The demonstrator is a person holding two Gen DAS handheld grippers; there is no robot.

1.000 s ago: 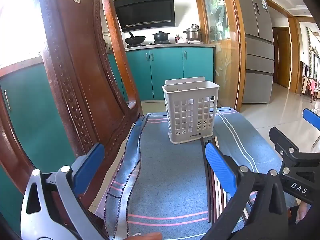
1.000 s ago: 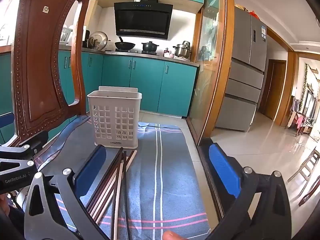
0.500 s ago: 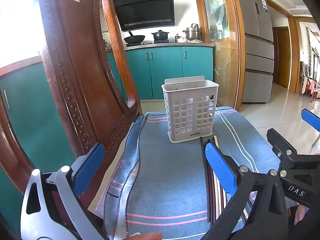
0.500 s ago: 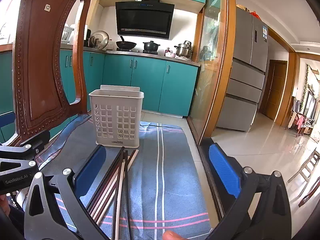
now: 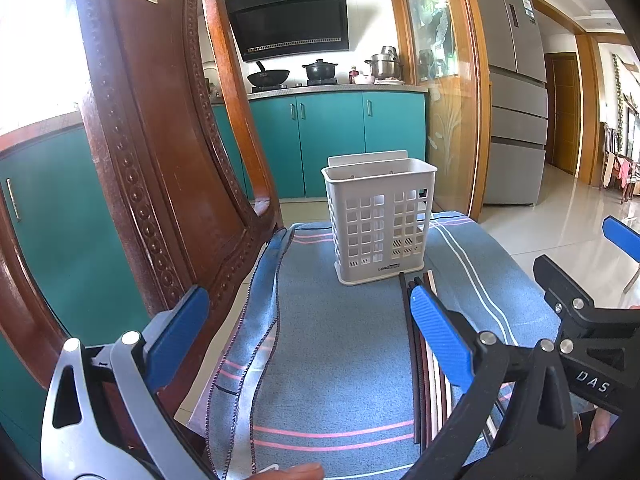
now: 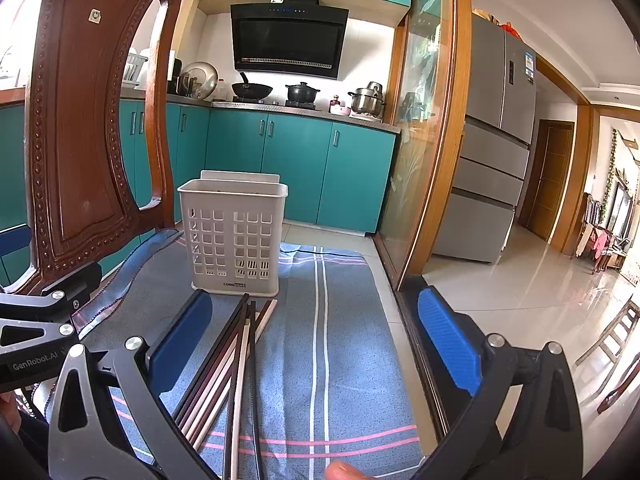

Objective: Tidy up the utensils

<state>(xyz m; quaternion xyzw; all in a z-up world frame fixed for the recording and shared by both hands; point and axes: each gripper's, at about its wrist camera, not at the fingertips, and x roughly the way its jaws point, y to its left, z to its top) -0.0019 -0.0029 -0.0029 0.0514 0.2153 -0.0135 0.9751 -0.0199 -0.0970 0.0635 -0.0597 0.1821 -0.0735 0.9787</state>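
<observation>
While both the left gripper (image 5: 304,344) and right gripper (image 6: 316,344) hover released and empty, the chopsticks (image 6: 236,356) lie ungrasped before the white utensil basket (image 6: 234,236), so pinching one stick likely comes next.

Bare cloth (image 5: 340,344) left of chopsticks (image 6: 236,356); chair back (image 5: 160,160) blocks farther left.

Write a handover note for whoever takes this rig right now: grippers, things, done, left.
Left gripper: open, empty, above the cloth.
Right gripper: open, empty, over the chopsticks.
Chopsticks: loose bundle flat on the blue striped cloth, tips near the basket.
White utensil basket: upright at the cloth's far end; no chopsticks visible through its holes.
Done: nothing moved into the basket.
Left: grasp chopsticks, stand them in the basket.
</observation>
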